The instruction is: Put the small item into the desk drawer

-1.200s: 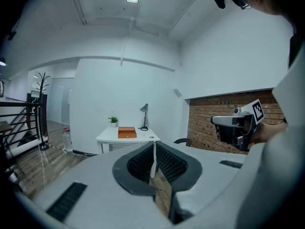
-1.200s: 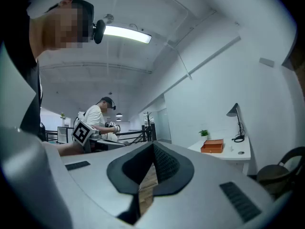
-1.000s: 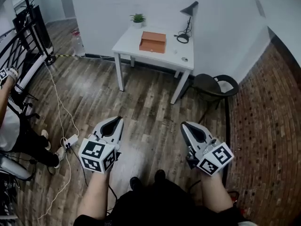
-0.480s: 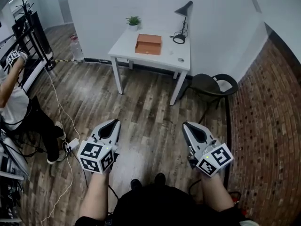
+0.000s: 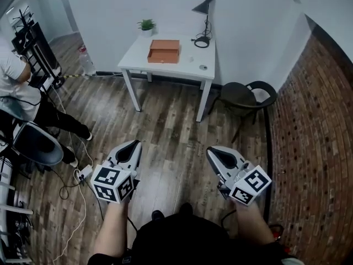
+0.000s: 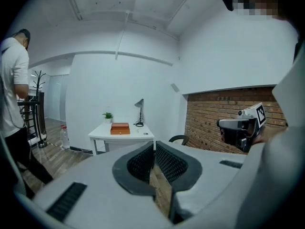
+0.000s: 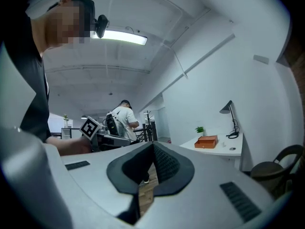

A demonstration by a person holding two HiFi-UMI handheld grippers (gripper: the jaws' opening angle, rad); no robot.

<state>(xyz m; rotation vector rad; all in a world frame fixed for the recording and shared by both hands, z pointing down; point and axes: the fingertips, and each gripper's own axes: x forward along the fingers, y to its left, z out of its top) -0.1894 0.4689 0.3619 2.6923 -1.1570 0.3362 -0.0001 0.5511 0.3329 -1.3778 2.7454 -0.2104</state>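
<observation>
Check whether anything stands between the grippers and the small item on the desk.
Nothing visible does. Only wooden floor lies between the left gripper, the right gripper and the desk bearing the small item; the chair stands aside.

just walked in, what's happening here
A person holds a gripper in each hand, the left gripper and right gripper, both shut and empty, above the wood floor. Nothing is handled yet. Across the room stands a white table with an orange drawer box, a small item apart from it, a desk lamp and a potted plant. Another person is at the left.
</observation>
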